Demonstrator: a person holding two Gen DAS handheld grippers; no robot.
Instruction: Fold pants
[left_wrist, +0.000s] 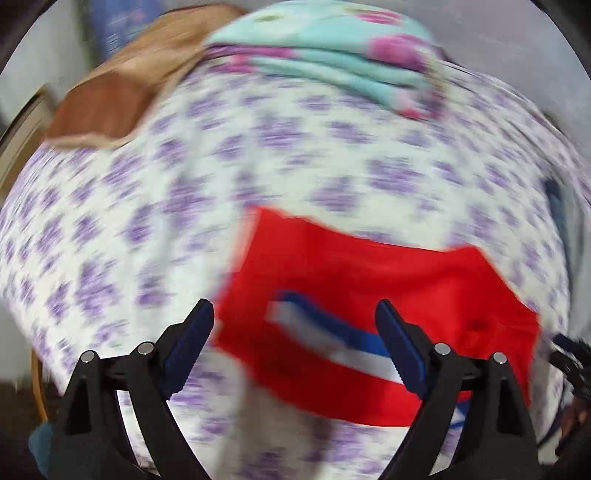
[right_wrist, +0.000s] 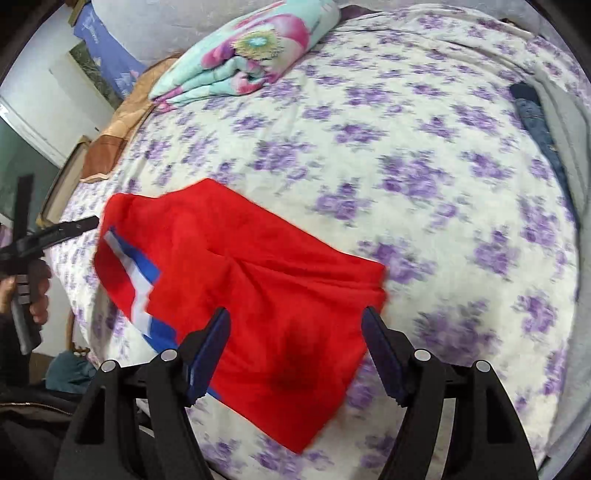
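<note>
**FOLDED RED PANTS: POSITION RELATIVE TO BOTH GRIPPERS**

Location of work item: red fabric pants with a blue-and-white side stripe (right_wrist: 236, 280), lying flat and already doubled over on the white bedsheet with purple flower print (right_wrist: 424, 177), close to the near edge of the bed.

Long axis: runs from far left to near right in the right wrist view, striped edge at the left end, plain red end at the near right.

State of right gripper (right_wrist: 295, 350): jaws spread wide, nothing clamped. Positioned over the near right portion of the pants, cloth visible below the gap, pads clear of it.

State of left gripper (left_wrist: 295, 339): jaws spread wide, nothing clamped (heavy blur in the left wrist view, so no fine detail readable). Positioned above the striped portion (left_wrist: 332, 343), cloth visible under the gap and reaching far and right of the tool.

Nearer tool: judged roughly equal, each gripper over its own end of the long axis; left for the striped end, right for the plain end.

Next move, as a judgement: another fold across the long axis, or none if the stack is accepted as finished.

Other items, well apart from the pants: folded turquoise blanket with pink flowers (right_wrist: 243, 59) at the far side of the bed; dark blue denim garment (right_wrist: 535, 122) at the far right.
</note>
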